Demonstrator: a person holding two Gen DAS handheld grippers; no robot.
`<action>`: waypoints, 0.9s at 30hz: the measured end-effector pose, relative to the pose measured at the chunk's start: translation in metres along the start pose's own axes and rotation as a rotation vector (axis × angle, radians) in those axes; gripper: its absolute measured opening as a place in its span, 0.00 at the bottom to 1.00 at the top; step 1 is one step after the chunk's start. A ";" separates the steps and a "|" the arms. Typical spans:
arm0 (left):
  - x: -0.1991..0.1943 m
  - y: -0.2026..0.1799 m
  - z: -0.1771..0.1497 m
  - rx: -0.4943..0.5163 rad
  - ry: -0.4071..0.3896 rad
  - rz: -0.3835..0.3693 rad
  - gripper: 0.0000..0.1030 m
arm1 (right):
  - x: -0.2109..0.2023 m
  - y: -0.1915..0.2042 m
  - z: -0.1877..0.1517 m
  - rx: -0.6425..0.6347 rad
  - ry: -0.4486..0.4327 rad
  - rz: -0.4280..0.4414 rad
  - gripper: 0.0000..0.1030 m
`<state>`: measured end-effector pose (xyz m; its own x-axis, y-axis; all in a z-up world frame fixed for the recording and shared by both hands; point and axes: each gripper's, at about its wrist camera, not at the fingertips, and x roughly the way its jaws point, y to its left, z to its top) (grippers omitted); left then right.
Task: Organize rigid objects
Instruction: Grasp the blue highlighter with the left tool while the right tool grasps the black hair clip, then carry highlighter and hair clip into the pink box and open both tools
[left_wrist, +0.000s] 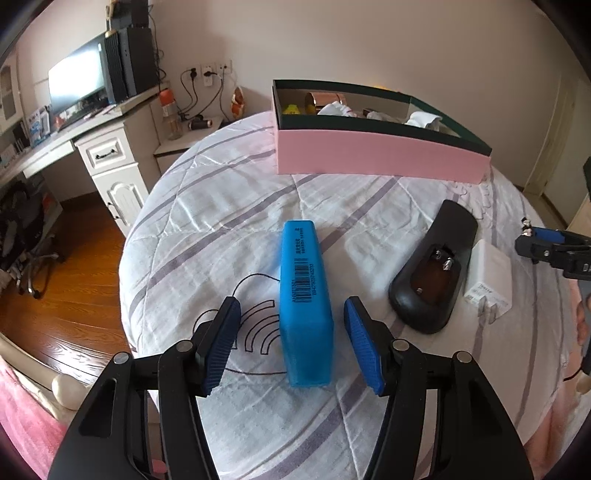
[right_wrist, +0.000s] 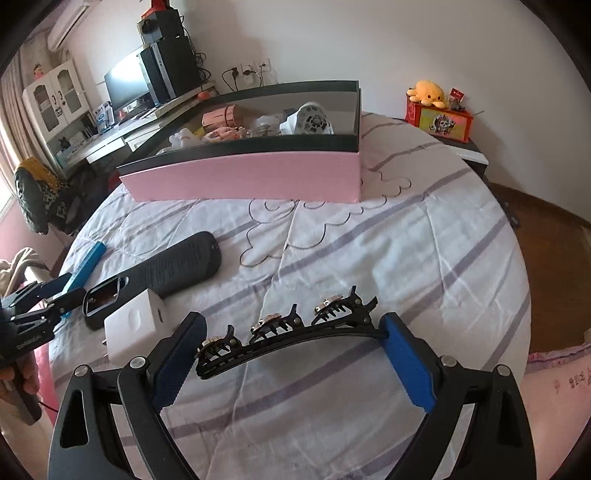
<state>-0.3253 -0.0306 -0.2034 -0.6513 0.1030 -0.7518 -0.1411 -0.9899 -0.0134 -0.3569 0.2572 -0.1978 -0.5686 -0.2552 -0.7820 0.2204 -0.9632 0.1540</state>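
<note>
A blue rectangular box (left_wrist: 303, 295) with a barcode lies on the bed between the pads of my left gripper (left_wrist: 291, 314), which is open around its near end with gaps on both sides. My right gripper (right_wrist: 291, 325) has its jaws wide and a black hair clip (right_wrist: 288, 332) with metal studs spans between the pads, touching both. A black remote (left_wrist: 432, 269) lies face down with its battery bay open, beside a white charger (left_wrist: 487, 277). Both also show in the right wrist view: remote (right_wrist: 173, 266), charger (right_wrist: 133, 325). The pink box (left_wrist: 376, 155) holding several items stands at the back.
The bed's striped white quilt (right_wrist: 369, 236) carries everything. A desk with monitor (left_wrist: 74, 77) stands to the left, a wooden floor (left_wrist: 70, 280) below it. A nightstand with a yellow plush (right_wrist: 428, 92) is at the far right. The pink box (right_wrist: 243, 177) is straight ahead of the right gripper.
</note>
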 end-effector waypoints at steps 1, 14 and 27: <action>0.001 -0.001 0.000 0.008 -0.004 0.010 0.48 | 0.000 0.001 -0.002 0.000 0.002 -0.002 0.92; -0.003 -0.010 0.011 0.021 -0.020 0.022 0.26 | -0.002 0.003 -0.004 -0.003 -0.019 -0.031 0.92; -0.036 -0.025 0.043 0.057 -0.110 0.033 0.26 | -0.027 0.012 0.008 -0.024 -0.085 -0.030 0.92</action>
<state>-0.3302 -0.0054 -0.1473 -0.7338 0.0833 -0.6743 -0.1579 -0.9862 0.0500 -0.3450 0.2518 -0.1696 -0.6399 -0.2336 -0.7321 0.2209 -0.9684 0.1160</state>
